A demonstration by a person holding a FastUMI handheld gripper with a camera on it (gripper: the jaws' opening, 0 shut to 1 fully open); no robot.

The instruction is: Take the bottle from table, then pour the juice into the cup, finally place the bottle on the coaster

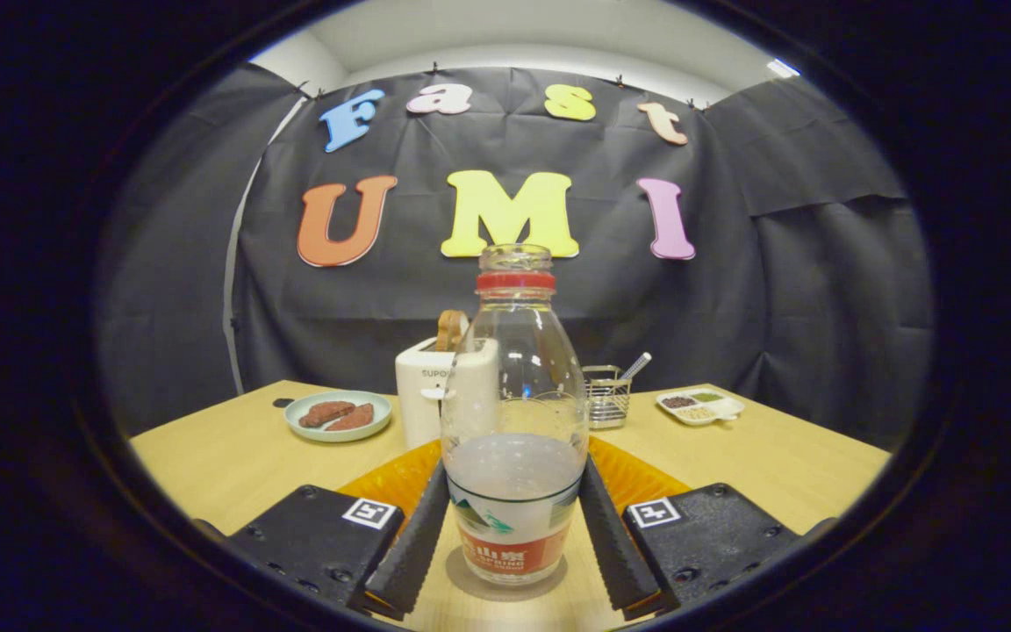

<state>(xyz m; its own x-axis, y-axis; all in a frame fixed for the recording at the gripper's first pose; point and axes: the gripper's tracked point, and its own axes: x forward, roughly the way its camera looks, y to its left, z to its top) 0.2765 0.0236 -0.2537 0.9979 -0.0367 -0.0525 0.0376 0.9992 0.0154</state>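
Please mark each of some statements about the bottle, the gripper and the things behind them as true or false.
1. The bottle stands upright between the gripper fingers. True.
2. The bottle is full to its neck. False: the liquid fills only its lower part.
3. A toaster with bread in it stands beyond the bottle. True.
4. The round plate holds green beans. False: it holds reddish-brown pieces.
5. The bottle lies on its side. False: it stands on the table.

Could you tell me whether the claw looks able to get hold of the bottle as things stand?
Probably yes. The bottle stands upright on the table between the claw's two fingers, which flank its lower body closely, nothing between; whether they already press on it is unclear.
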